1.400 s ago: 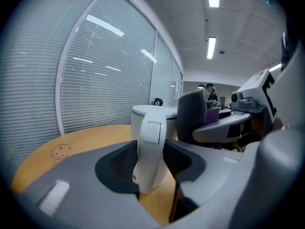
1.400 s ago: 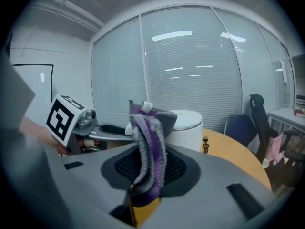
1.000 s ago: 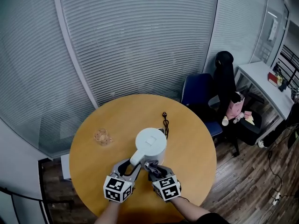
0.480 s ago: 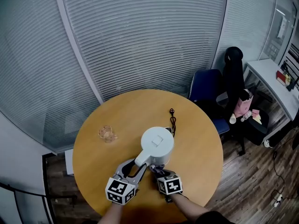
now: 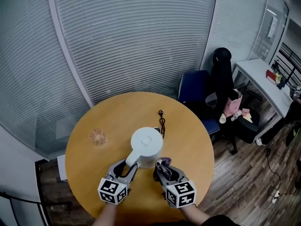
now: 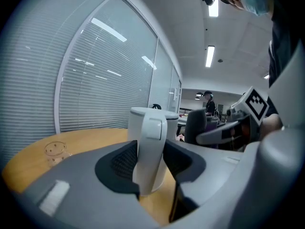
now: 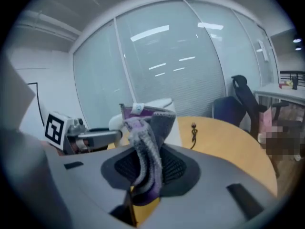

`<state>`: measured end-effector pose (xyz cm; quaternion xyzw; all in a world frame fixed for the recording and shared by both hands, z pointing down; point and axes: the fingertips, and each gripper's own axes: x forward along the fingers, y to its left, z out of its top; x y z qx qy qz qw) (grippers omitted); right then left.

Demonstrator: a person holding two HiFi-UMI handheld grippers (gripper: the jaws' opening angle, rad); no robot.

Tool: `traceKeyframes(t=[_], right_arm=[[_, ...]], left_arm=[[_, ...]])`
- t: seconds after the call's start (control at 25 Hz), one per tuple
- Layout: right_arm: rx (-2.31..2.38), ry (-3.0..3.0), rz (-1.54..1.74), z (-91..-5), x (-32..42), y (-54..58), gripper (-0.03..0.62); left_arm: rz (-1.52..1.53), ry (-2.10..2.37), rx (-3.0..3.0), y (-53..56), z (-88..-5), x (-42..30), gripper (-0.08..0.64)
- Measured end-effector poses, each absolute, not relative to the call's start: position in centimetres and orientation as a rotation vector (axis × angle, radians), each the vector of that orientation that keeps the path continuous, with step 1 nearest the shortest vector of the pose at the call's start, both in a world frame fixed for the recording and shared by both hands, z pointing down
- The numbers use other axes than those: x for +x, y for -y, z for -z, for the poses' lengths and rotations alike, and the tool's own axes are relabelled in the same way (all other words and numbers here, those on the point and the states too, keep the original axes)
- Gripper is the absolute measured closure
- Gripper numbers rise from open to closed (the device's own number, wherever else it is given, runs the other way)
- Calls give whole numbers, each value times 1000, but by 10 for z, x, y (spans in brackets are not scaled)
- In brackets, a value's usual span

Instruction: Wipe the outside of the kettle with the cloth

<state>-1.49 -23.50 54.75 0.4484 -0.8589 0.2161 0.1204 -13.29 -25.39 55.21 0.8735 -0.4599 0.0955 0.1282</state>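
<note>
Head view: my left hand-held gripper [image 5: 126, 166] is clamped on the white kettle [image 5: 146, 146] by its handle [image 6: 150, 147]. The kettle stands just ahead of it, near the middle of the round desk [image 5: 188, 135]. My right hand-held gripper [image 5: 164, 170] pinches a grey-and-purple cloth [image 7: 145, 159], bunched upright just beside the kettle. I cannot read the cloth's small white tag [image 7: 138, 109]. The desk's near edge lies close behind both. Bare desk opens ahead-right past a black cable [image 5: 162, 121], and a glass [image 5: 97, 136] stands ahead-left.
</note>
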Motion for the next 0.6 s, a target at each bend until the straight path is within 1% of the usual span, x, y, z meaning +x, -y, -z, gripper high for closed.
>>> traceKeyframes(t=[0.12, 0.28, 0.44, 0.6], right_arm=[[1340, 2565, -561, -520, -12, 248, 495], [1327, 2575, -547, -521, -15, 263, 495], [1322, 2532, -637, -550, -15, 265, 495], [1264, 2430, -802, -605, -16, 262, 495]], left_arm=[[-276, 1342, 2536, 253, -553, -133, 385], [-280, 1345, 2541, 253, -554, -133, 385], [-292, 1339, 2545, 252, -554, -133, 387], [-277, 1350, 2538, 252, -554, -132, 387]])
